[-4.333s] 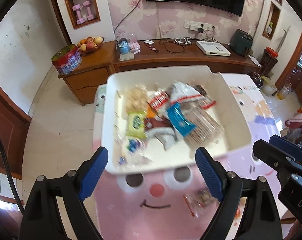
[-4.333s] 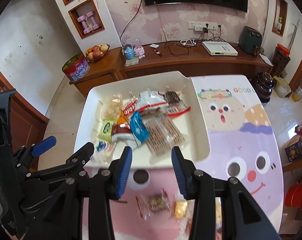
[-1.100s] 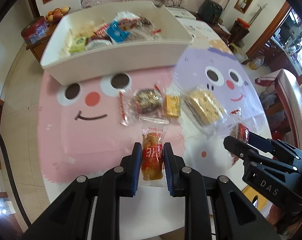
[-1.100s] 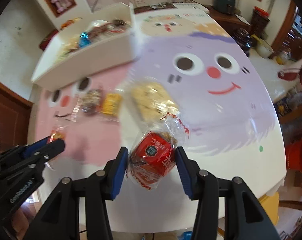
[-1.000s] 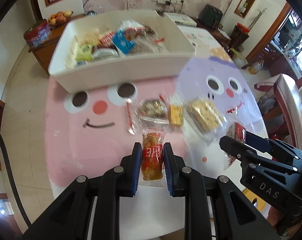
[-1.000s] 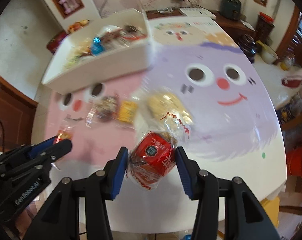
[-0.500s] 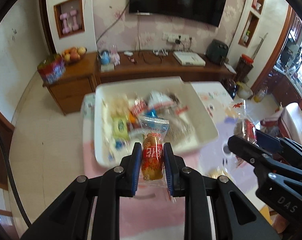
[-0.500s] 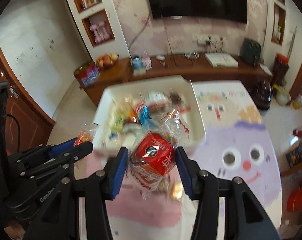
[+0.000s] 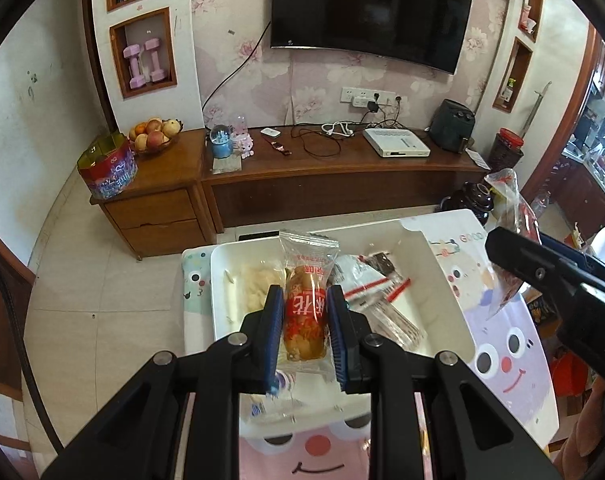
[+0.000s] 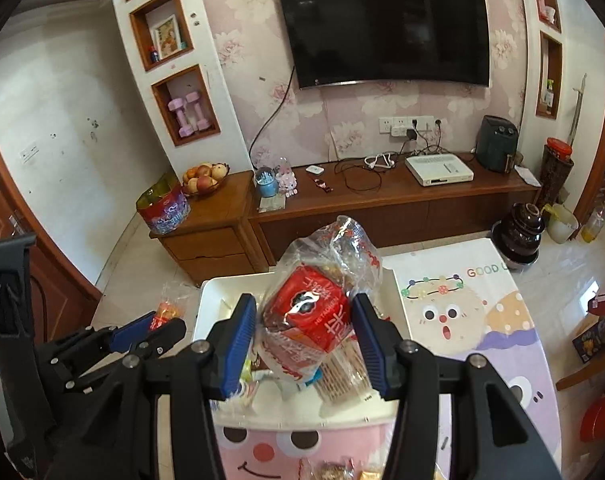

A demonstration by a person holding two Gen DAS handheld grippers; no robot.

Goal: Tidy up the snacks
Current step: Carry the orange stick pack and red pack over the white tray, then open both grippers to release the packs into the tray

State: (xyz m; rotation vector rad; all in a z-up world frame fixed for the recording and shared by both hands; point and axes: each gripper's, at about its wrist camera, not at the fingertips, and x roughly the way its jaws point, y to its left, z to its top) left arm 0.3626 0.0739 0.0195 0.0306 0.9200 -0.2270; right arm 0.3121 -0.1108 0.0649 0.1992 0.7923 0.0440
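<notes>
We saw the left gripper (image 9: 305,334) clamped nearly shut on one slim clear packet with a red label (image 9: 305,312), and the right gripper (image 10: 305,342) closed at a wider gap on one bulky red-labelled bag (image 10: 310,312). Both snacks hung above the one white bin (image 9: 446,280) on the cartoon-faced table (image 10: 482,320). Several more wrapped snacks lay inside the bin, too jumbled to count.

Both grippers have lifted off the cartoon tablecloth (image 10: 462,336) and now hang above the white bin (image 9: 442,276); a second ago the bin lay far ahead of them, and the loose snacks then below have dropped behind.
</notes>
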